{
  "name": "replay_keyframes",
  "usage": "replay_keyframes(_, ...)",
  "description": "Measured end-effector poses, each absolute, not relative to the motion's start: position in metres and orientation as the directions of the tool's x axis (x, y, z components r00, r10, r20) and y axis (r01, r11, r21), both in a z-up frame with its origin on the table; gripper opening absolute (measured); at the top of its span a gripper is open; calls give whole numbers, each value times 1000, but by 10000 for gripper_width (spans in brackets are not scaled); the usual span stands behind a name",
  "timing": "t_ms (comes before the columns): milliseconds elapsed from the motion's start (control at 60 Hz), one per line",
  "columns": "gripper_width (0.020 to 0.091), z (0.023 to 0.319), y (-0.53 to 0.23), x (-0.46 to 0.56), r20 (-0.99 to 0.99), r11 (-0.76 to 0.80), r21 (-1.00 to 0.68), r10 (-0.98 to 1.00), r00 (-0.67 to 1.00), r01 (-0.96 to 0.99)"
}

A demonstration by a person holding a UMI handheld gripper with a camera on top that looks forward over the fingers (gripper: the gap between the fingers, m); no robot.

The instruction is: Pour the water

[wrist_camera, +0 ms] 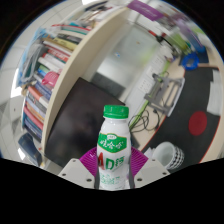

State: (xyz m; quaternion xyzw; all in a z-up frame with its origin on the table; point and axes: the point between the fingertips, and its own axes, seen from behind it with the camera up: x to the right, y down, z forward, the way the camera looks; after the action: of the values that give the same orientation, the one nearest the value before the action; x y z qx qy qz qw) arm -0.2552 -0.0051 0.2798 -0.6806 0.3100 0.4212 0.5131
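Note:
A white plastic bottle (113, 148) with a green cap and a green "AD" label stands upright between my fingers. Both purple pads (134, 160) press against its sides, so my gripper (113, 172) is shut on it. The bottle appears lifted above the table, and the whole scene is tilted. A white cup (166, 155) with a dark opening sits on the table just to the right of the fingers.
A white bookshelf (60, 55) full of books stands to the left. The white table (140, 70) stretches ahead with cables, a black round object (203, 122) and clutter at its far right.

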Motion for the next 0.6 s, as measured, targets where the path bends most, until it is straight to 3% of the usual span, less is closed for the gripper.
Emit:
replay_keyframes(117,409,306,-2,-184,-556,-180,-818,5,831,-546)
replay_keyframes(233,407,324,4,-114,-194,-34,-980,-81,978,-197)
replay_keyframes(333,406,292,12,-90,-94,-72,-992,-90,992,-100)
replay_keyframes(450,407,230,26,-79,34,-159,-987,-59,998,24)
replay_keyframes(600,408,174,37,-73,46,-213,-976,-29,999,39)
